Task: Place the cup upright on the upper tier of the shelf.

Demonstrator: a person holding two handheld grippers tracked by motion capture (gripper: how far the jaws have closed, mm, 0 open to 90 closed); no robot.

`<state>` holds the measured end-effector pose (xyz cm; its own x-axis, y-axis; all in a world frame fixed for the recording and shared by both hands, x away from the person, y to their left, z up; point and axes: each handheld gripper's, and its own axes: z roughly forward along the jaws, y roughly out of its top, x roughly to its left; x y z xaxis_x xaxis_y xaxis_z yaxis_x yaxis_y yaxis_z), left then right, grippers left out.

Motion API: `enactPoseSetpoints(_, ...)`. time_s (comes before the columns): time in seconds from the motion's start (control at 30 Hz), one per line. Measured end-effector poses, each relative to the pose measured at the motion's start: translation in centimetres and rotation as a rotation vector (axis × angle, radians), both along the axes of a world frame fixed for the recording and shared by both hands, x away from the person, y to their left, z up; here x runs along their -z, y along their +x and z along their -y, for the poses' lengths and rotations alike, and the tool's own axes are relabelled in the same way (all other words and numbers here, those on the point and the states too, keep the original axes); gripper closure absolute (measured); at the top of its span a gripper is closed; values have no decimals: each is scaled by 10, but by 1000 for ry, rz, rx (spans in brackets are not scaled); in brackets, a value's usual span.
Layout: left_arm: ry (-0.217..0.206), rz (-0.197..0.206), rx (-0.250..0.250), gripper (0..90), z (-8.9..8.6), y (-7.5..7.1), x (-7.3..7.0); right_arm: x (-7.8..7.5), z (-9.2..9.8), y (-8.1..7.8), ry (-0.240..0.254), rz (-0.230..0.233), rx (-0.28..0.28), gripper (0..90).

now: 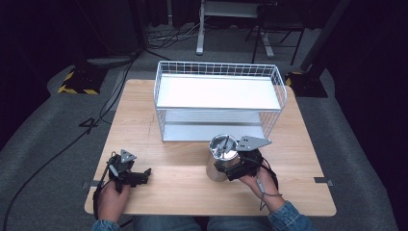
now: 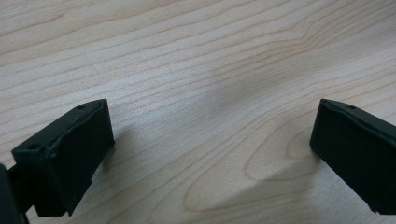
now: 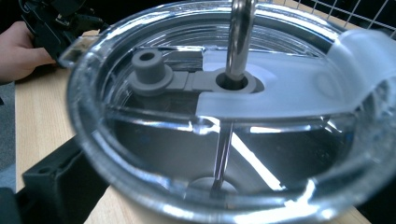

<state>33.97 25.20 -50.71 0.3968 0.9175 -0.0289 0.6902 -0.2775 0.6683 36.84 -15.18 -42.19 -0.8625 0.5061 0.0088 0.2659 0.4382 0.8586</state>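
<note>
A steel tumbler with a clear lid and a metal straw stands on the wooden table, just in front of the wire rack. My right gripper is shut on its side from the right. One black finger presses the cup wall below the lid, and the other finger is hidden behind the cup. My left gripper rests low over the table's front left. Its jaws stand wide apart over bare wood, with nothing between them.
A white wire rack with two flat shelves stands at the back middle of the table. Bare wood lies between the two grippers. A hand holding the left gripper shows beyond the lid. Cables and stands lie on the floor behind.
</note>
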Motion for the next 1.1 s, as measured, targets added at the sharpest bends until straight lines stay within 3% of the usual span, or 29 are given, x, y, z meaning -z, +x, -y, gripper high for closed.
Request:
enactPoseSetpoints(0.13, 0, 0, 0, 1, 0, 0, 0, 5, -5, 4, 16, -9, -8, 0)
enactPoseSetpoints(0.4, -1, 0, 0, 1, 0, 0, 0, 13, -12, 8, 9, 15, -1, 25)
enactPoseSetpoints(1.1, -1, -1, 1, 1, 0, 0, 0, 2, -12, 10, -28, 2, 6, 37)
